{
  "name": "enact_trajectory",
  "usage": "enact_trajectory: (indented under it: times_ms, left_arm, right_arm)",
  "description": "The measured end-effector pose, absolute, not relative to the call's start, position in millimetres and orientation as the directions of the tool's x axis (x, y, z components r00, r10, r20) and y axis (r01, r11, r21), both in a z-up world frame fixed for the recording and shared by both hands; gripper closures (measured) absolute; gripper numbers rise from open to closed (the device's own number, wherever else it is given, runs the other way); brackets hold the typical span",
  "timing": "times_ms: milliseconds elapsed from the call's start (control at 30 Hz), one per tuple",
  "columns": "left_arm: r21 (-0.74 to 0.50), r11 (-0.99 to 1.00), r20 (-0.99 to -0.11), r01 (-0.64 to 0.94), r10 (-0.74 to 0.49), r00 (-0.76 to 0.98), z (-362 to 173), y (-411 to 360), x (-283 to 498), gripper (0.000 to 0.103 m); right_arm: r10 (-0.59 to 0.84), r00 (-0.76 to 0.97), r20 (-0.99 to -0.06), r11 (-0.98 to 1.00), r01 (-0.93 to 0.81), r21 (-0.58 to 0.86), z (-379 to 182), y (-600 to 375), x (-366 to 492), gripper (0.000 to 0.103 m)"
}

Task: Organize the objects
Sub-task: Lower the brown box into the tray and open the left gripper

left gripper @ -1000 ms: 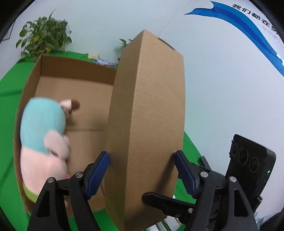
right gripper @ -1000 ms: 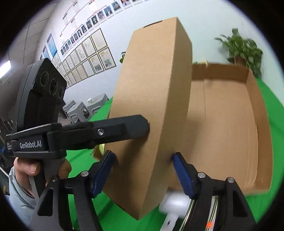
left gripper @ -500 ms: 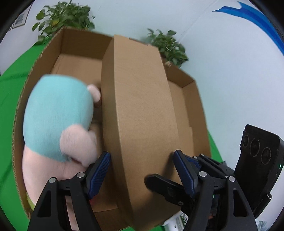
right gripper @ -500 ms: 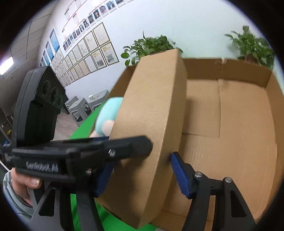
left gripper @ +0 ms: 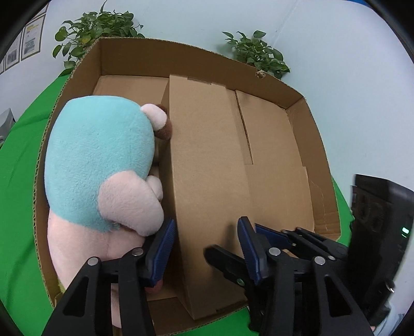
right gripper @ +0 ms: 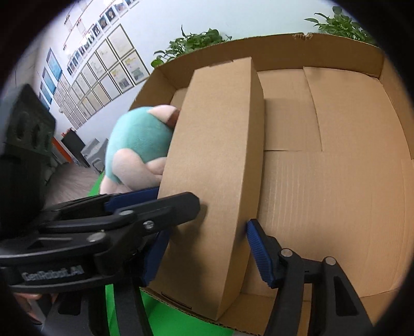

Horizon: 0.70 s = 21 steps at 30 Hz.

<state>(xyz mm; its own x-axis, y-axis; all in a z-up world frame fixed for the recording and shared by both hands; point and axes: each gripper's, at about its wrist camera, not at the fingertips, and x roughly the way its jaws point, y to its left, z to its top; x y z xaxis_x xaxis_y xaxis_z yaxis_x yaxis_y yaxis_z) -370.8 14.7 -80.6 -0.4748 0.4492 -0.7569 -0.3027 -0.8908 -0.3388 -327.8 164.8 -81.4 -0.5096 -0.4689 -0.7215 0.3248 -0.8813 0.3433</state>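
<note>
A long closed cardboard box (left gripper: 207, 181) stands on edge inside a large open cardboard tray (left gripper: 300, 108), next to a pink and teal plush toy (left gripper: 98, 165) at the tray's left. My left gripper (left gripper: 207, 248) and right gripper (right gripper: 204, 250) both clamp the long box's near end, blue pads on its two sides. The long box (right gripper: 214, 160), the plush toy (right gripper: 137, 142) and the tray (right gripper: 349, 181) also show in the right wrist view. The left gripper's fingers (right gripper: 155, 209) cross the right wrist view at left.
The tray sits on a green table cover (left gripper: 18, 181). Potted plants (left gripper: 98, 23) stand behind the tray against a pale wall. Framed pictures (right gripper: 103, 67) hang on the wall at left. The tray's right half (right gripper: 336, 160) is bare cardboard floor.
The long box, held upright beside the tray a second ago, has tipped forward and come down into the tray beside the plush toy. Both grippers stayed clamped on it.
</note>
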Motion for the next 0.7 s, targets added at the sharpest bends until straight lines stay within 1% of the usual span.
enact_trajectory:
  times_ms: [100,233,300,400,500,533,567,600,633,667,700]
  left_arm:
    - [-0.35,-0.886,-0.748,-0.304,0.46,-0.479,-76.7,12.1,-367.4,0.056]
    - [-0.375,-0.867,-0.724,-0.328,0.495,-0.48,-63.8,14.2,-360.7,0.056]
    - [-0.366,-0.867,-0.715,-0.338,0.494,-0.494,-55.9,14.8,-355.9,0.056]
    - [-0.368,-0.859,-0.697,-0.354,0.508,-0.507,-46.8,18.1,-351.7,0.056]
    - [-0.34,-0.867,-0.679,-0.364,0.494,-0.543,-32.1,3.1,-331.6,0.054]
    - [-0.318,-0.876,-0.674,-0.363,0.478,-0.564,-27.6,2.0,-327.1,0.051]
    - [-0.294,-0.885,-0.667,-0.36,0.46,-0.586,-23.6,-1.0,-321.8,0.043]
    - [-0.268,-0.895,-0.652,-0.356,0.44,-0.618,-17.7,-5.9,-313.0,0.038]
    - [-0.247,-0.905,-0.632,-0.347,0.422,-0.65,-12.3,-9.6,-305.4,0.029]
    - [-0.231,-0.913,-0.613,-0.335,0.404,-0.679,-7.6,-16.2,-295.7,0.022]
    - [-0.214,-0.922,-0.595,-0.324,0.386,-0.705,-3.7,-18.5,-288.3,0.018]
  right_arm:
    - [-0.486,-0.491,-0.722,-0.872,0.328,0.364,-85.8,165.0,-331.4,0.043]
    - [-0.488,-0.484,-0.726,-0.865,0.378,0.33,-85.8,157.9,-331.0,0.043]
    - [-0.487,-0.485,-0.726,-0.864,0.391,0.318,-88.2,156.4,-331.3,0.043]
    - [-0.513,-0.463,-0.723,-0.849,0.397,0.348,-91.8,161.0,-332.2,0.042]
    - [-0.529,-0.443,-0.724,-0.839,0.402,0.367,-91.9,164.3,-334.5,0.042]
    - [-0.529,-0.43,-0.731,-0.837,0.403,0.369,-89.9,164.8,-334.3,0.041]
    - [-0.525,-0.434,-0.732,-0.839,0.405,0.363,-87.5,166.2,-333.0,0.038]
    - [-0.515,-0.449,-0.73,-0.846,0.406,0.346,-83.4,168.0,-331.0,0.027]
    - [-0.494,-0.48,-0.724,-0.858,0.403,0.319,-78.2,172.7,-326.2,0.017]
    - [-0.469,-0.52,-0.714,-0.874,0.388,0.291,-72.1,178.7,-320.6,0.016]
    - [-0.445,-0.55,-0.707,-0.888,0.374,0.268,-67.1,184.4,-314.9,0.016]
